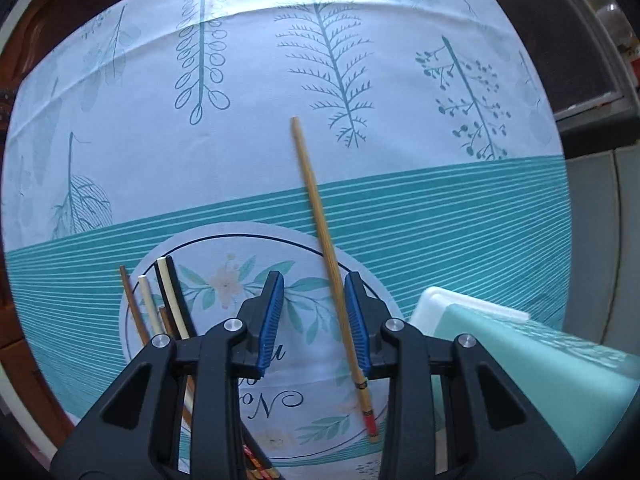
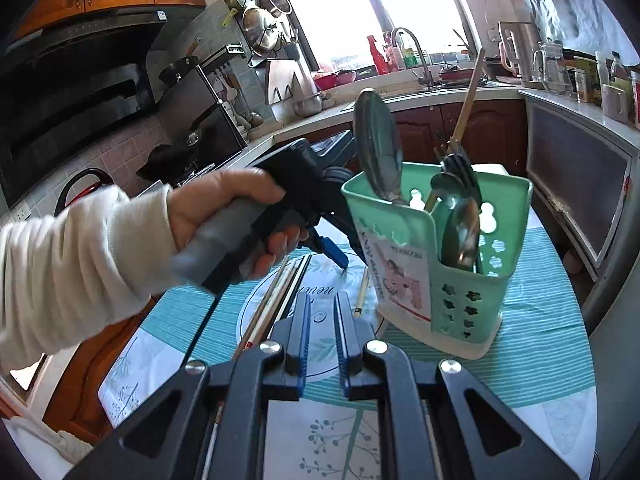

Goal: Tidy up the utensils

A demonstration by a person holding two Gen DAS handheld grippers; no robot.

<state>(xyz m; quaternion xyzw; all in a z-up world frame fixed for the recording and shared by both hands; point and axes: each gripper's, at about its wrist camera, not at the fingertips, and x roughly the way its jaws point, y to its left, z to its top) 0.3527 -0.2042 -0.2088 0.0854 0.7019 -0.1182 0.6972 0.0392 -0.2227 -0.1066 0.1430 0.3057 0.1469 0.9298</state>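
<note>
- Left gripper (image 1: pixel 314 320) pointed straight down, its blue-padded jaws spread astride one pale bamboo chopstick (image 1: pixel 328 256), not yet pinching, seemingly for a pickup.
- Right gripper (image 2: pixel 323 334) hovered empty, jaws nearly together.
- Mint-green perforated plastic utensil holder (image 2: pixel 472 280) waited on the worktop, beside the remaining loose chopsticks (image 1: pixel 160 300).

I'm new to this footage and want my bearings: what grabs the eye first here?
The mint green utensil holder stands on the teal tablecloth, with spoons and a big ladle sticking up. A lone bamboo chopstick lies between the left gripper fingers, beside the right one. More chopsticks lie bunched on its other side.
</note>
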